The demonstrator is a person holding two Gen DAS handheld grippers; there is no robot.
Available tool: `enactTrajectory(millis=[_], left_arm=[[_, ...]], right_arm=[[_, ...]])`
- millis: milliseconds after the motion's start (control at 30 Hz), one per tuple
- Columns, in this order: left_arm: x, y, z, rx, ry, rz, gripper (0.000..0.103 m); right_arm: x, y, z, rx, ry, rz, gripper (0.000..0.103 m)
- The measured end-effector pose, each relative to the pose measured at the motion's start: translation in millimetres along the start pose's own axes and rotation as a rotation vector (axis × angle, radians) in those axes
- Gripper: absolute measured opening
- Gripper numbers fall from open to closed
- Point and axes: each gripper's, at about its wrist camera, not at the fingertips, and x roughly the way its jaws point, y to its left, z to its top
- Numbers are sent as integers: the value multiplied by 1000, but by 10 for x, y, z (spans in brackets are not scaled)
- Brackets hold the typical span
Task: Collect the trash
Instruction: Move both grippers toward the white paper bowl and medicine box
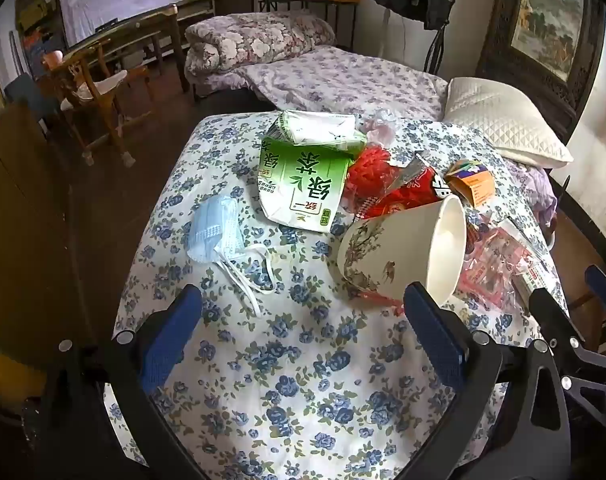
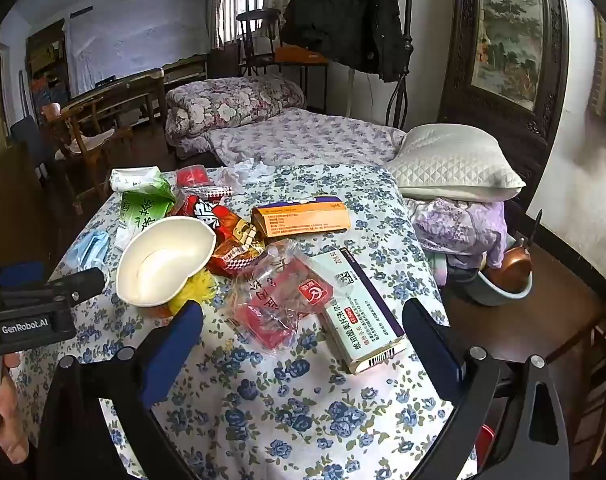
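Note:
Trash lies on a floral-cloth table (image 1: 303, 360). In the left wrist view there is a blue face mask (image 1: 217, 232), a green tea carton (image 1: 303, 184), a tipped paper cup (image 1: 407, 252), red snack wrappers (image 1: 387, 196), an orange box (image 1: 473, 182) and a pink plastic packet (image 1: 493, 264). My left gripper (image 1: 303, 332) is open and empty, short of the mask and cup. In the right wrist view the cup (image 2: 163, 260), pink packet (image 2: 279, 300), white medicine box (image 2: 363, 312) and orange box (image 2: 303, 216) show. My right gripper (image 2: 303, 336) is open and empty, just before the packet and medicine box.
A bed with floral quilt (image 1: 343, 76) and white pillow (image 1: 503, 120) lies behind the table. A wooden chair (image 1: 91, 92) stands far left. A bowl with a copper pot (image 2: 507, 276) sits on a stool at right. The left gripper body (image 2: 35, 304) shows at left.

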Motion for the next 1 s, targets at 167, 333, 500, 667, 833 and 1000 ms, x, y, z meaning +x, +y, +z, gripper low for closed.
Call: enactTrajectory(millis=[167, 333, 500, 667, 833, 1000], left_arm=[[13, -40, -17, 14, 4, 13, 97], [31, -24, -4, 13, 9, 16, 97], [14, -28, 11, 12, 8, 14, 97], [-8, -5, -3, 7, 2, 10, 97], [-27, -14, -2, 10, -2, 11, 97], [-36, -24, 4, 10, -5, 12, 97]], right_arm=[[-34, -24, -3, 0, -2, -3, 97], [36, -35, -22, -8, 15, -5, 97], [45, 6, -15, -8, 14, -6, 97], [29, -4, -13, -7, 13, -5, 97], [40, 5, -14, -7, 13, -3, 97], [41, 5, -13, -6, 15, -2, 97]])
